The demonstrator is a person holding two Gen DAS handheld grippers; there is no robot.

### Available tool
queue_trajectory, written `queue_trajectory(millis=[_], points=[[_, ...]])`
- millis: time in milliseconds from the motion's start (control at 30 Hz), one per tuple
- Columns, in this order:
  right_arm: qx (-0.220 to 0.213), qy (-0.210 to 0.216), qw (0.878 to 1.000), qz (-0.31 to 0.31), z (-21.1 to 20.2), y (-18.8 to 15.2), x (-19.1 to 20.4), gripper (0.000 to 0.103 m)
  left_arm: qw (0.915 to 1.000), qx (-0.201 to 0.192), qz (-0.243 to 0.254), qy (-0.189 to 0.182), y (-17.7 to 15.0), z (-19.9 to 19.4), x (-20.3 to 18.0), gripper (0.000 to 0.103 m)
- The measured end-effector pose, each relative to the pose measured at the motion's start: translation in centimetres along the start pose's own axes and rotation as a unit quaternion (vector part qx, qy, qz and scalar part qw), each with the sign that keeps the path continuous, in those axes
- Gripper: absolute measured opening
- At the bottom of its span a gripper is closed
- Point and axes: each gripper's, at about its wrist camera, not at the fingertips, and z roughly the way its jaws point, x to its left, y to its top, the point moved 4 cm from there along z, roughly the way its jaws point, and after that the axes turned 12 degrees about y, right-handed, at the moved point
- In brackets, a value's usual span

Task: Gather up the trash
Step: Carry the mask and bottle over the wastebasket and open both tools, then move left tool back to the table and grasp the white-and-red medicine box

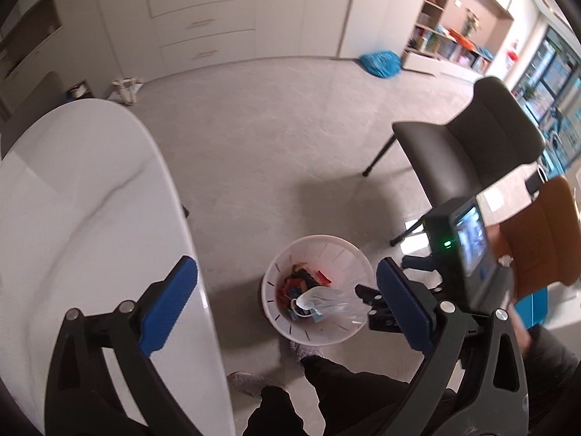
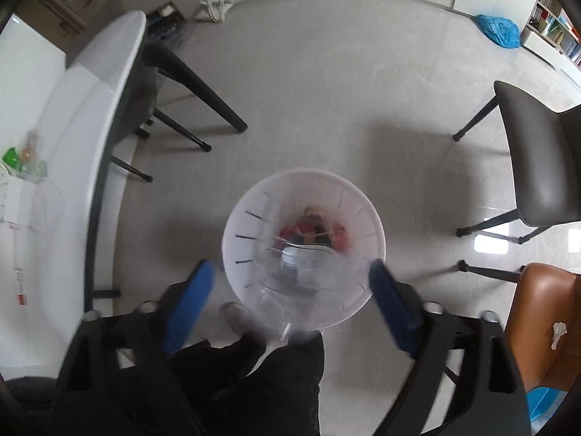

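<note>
A: The face mask (image 1: 315,298) and clear plastic bag (image 1: 343,309) lie in the white bin (image 1: 357,261) on the floor, light and limp.

B: Pinch a fold. Left claw (image 1: 287,303) and right claw (image 2: 290,303) gape, released; the tabletop (image 1: 90,196) stands left.

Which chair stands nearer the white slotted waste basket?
The dark grey chair; the tan leather chair sits further off the white slotted waste basket, at the frame's edge.
</note>
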Motion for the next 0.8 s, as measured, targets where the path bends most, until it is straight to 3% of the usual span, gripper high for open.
queue_trajectory(millis=[133,533,800], points=[[-0.014,-0.001,1.000,0.003,-1.1,0.5,1.4,0.100,0.9997,-0.008,-0.021,0.010,-0.6,-1.0,1.9,0.095],[-0.074,0.010,0.996,-0.057,-6.6,3.2,7.9,0.100,0.9966,-0.029,-0.071,0.030,-2.2,-3.1,6.7,0.095],[-0.073,0.017,0.994,-0.082,-6.6,3.4,10.4,0.100,0.9948,-0.032,-0.091,0.033,-3.1,-3.6,8.3,0.095]])
